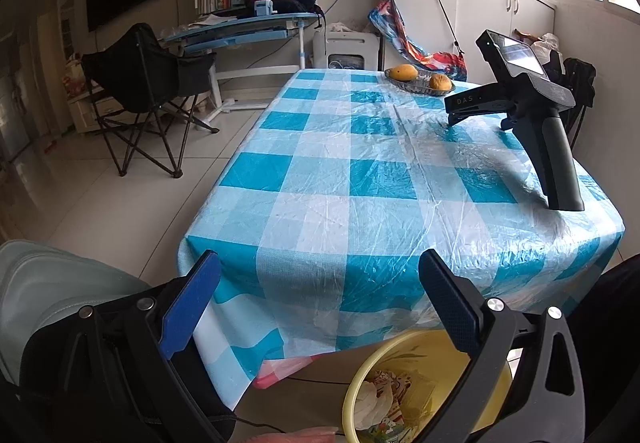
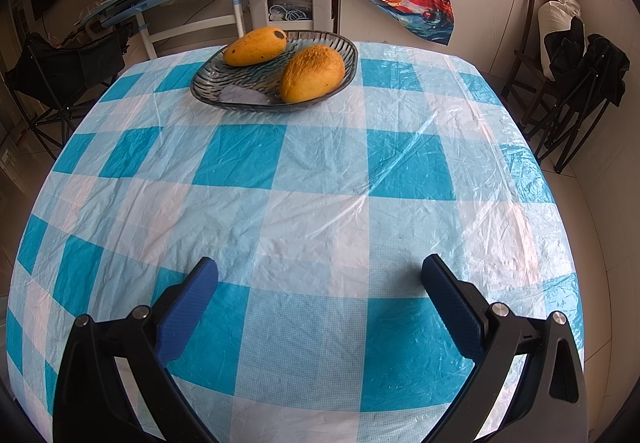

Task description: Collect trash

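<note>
A yellow trash bin (image 1: 360, 383) stands on the floor below the table's near edge, holding crumpled paper and wrappers (image 1: 384, 399). My left gripper (image 1: 320, 299) hangs open just above and in front of the bin, nothing between its blue pads. In the left wrist view my right gripper (image 1: 456, 111) stands on its handle on the table's right side, its jaw state unclear from that side. In the right wrist view the right gripper (image 2: 320, 303) is open over bare checked tablecloth (image 2: 312, 179), holding nothing.
A dark glass dish (image 2: 240, 91) with two mangoes (image 2: 312, 73) sits at the table's far end. A folding chair (image 1: 148, 95) and a blue desk (image 1: 240, 27) stand left of the table. Another chair (image 2: 576, 83) stands at the right. A pale cushioned seat (image 1: 48, 283) is at my lower left.
</note>
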